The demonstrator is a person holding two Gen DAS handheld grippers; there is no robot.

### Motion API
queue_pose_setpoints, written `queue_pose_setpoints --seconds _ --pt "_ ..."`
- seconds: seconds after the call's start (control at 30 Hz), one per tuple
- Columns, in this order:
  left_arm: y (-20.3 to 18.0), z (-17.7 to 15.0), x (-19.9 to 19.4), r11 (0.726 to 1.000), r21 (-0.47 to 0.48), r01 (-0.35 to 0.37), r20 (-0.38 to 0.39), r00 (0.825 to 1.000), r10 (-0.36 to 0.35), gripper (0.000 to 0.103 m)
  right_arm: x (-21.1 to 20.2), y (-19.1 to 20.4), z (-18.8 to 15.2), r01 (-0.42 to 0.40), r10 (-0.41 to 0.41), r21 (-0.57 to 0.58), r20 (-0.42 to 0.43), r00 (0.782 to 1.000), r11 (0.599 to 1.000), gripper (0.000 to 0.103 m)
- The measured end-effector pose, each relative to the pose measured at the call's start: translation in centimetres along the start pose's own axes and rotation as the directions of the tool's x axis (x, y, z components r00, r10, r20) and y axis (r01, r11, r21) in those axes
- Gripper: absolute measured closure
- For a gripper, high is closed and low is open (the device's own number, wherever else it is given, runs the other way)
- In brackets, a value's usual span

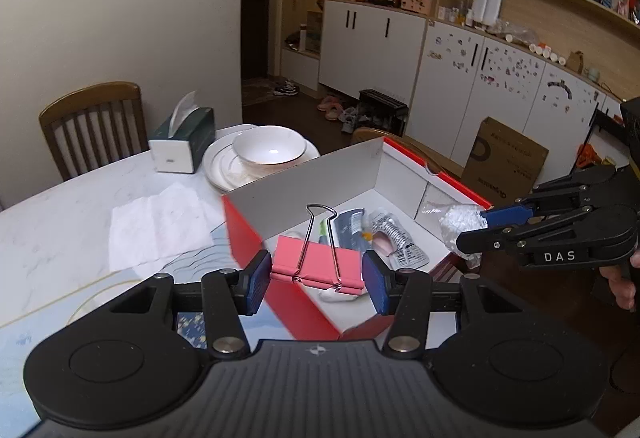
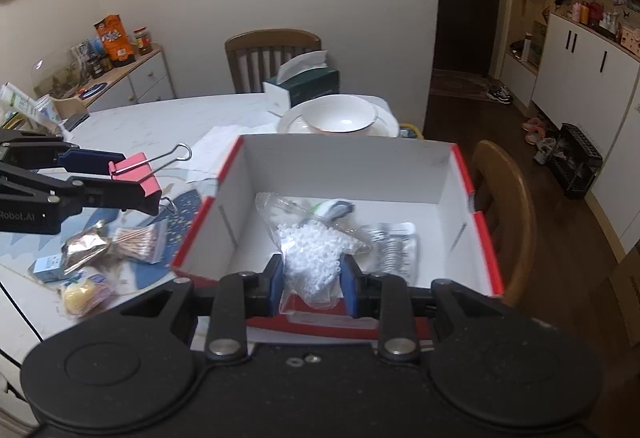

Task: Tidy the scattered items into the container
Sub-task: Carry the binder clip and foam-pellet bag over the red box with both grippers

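The left gripper (image 1: 316, 278) is pinching the pink binder clip (image 1: 316, 264) by its ends, seemingly barely over the red box (image 2: 486, 238) wall, so it is risking dropping outside, while the right gripper (image 2: 312, 284) is squeezing the slippery bead bag (image 2: 316, 250).

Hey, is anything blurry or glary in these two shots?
Left wrist view: the red-and-white cardboard box's near edge smears with motion blur; a lamp glint sits in the white ceramic bowl. Right wrist view: the clear bag of white beads glares; fisheye bends both views' edges.
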State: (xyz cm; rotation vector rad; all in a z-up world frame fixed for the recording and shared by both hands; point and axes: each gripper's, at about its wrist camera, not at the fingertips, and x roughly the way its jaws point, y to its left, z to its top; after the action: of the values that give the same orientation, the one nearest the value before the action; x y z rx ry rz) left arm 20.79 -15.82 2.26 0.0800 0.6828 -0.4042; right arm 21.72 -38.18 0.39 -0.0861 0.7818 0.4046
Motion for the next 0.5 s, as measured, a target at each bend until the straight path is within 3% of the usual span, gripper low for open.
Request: queue_pose_setpoints --seconds 0.3,0.5 --pt "-1.4 1.8 4.9 0.999 0.045 -0.021 -0.037 0.999 0.022 0.054 1.1 -3.4 1.1 0.023 -0.023 0.018 0.009 1.0 1.0 0.075" --pt "-1.8 2.8 8.0 0.996 0.073 -0.047 -0.053 0.997 0.051 0.054 3.4 -4.8 1.8 0.008 -0.007 0.022 -0.038 0.999 1.0 0.075"
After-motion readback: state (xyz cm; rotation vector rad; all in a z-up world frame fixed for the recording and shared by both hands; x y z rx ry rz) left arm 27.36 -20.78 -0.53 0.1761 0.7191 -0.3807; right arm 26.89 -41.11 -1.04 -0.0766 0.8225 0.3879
